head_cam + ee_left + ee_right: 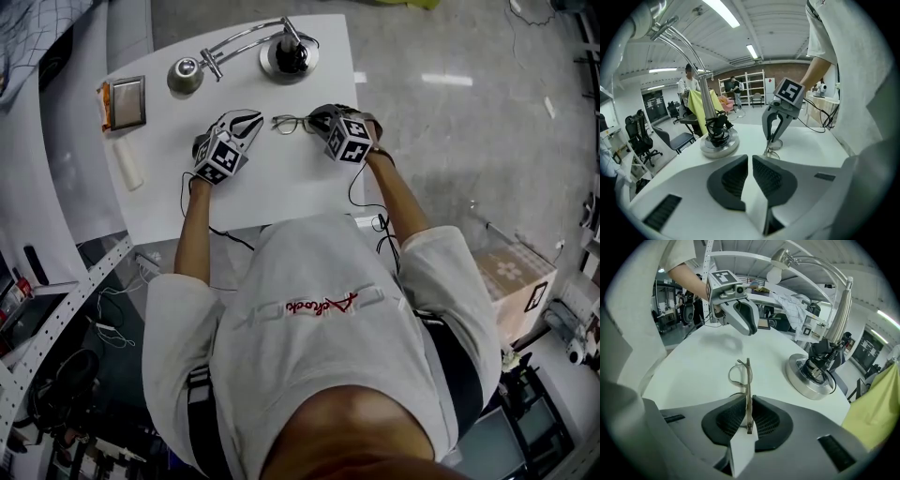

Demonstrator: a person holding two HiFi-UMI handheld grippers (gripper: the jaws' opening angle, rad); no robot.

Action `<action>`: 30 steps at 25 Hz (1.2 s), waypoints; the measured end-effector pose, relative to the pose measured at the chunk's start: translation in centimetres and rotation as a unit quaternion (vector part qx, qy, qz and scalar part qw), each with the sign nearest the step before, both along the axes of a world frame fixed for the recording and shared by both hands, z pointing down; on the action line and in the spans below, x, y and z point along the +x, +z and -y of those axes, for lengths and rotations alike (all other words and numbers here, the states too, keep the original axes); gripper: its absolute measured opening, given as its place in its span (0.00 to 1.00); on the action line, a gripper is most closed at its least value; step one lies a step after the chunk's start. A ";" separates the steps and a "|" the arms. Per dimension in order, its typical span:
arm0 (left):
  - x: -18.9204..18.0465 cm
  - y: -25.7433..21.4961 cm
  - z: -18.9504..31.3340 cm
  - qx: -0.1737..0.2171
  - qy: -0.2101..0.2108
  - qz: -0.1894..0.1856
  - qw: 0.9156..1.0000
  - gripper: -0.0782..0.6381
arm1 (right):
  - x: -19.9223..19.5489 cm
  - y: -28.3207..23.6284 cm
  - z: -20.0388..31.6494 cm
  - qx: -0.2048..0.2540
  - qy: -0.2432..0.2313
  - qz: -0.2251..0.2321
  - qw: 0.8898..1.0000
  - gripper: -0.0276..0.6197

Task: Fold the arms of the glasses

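The right gripper [747, 405] is pinching the glasses [742, 376] at one end, its pads pressing on either side of the thin metal, which is standing edge-on between them. The glasses are sitting on the white table [281, 183], stretching toward the left gripper [750, 161]. That gripper is hovering just beside their other end with its jaws pressed almost together on nothing (only a narrow slit is showing between the pads). A desk lamp [289, 56] is standing beyond both.

a lab: metal shelving [751, 87], office chairs [640, 136], concrete floor [450, 56].
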State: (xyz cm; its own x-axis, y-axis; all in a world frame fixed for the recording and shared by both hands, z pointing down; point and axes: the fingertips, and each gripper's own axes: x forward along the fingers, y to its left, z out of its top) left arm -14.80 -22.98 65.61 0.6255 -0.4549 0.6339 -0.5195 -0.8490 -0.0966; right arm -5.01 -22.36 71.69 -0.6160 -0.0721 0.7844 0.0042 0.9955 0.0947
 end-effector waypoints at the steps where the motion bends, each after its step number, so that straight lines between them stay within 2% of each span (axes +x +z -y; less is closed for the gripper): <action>1: 0.1 -0.2 0.0 0.002 -0.001 -0.001 1.000 0.17 | 0.0 -0.1 0.1 0.004 0.003 0.001 1.000 0.14; 10: 1.5 -1.9 -0.9 0.013 -0.020 -0.017 1.000 0.17 | 0.2 -2.3 0.4 0.021 0.032 0.020 0.999 0.16; 15: 2.2 -2.6 -1.6 0.016 -0.044 -0.035 0.998 0.17 | 0.7 -3.5 -0.3 0.028 0.052 0.043 0.997 0.14; 16: 2.4 -2.7 -1.9 0.014 -0.048 -0.038 0.998 0.16 | 0.8 -3.8 -0.7 0.027 0.055 0.050 0.997 0.09; 20: 3.0 -3.4 -3.1 -0.003 -0.073 -0.070 0.995 0.15 | 1.4 -5.3 -2.2 0.003 0.083 0.098 0.992 0.09; 23: 3.5 -3.8 -3.9 -0.009 -0.100 -0.097 0.990 0.15 | 2.6 -6.2 -2.9 -0.021 0.128 0.142 0.981 0.09; 27: 4.3 -5.6 -4.2 -0.016 -0.132 -0.148 0.980 0.15 | 4.0 -8.2 -2.6 -0.061 0.192 0.215 0.956 0.09; 28: 4.4 -6.1 -4.1 -0.018 -0.141 -0.169 0.975 0.15 | 4.3 -8.7 -2.4 -0.069 0.203 0.234 0.948 0.09; 30: 4.3 -6.5 -3.8 -0.013 -0.169 -0.223 0.960 0.15 | 4.9 -9.8 -2.0 -0.087 0.228 0.277 0.929 0.09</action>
State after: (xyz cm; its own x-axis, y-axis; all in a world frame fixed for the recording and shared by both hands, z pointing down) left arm -10.50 -19.19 59.12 0.6570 -0.6670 0.3513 -0.7502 -0.6246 0.2171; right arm -0.13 -20.36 61.93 -0.8653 -0.3275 0.3795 -0.4242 0.8818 -0.2062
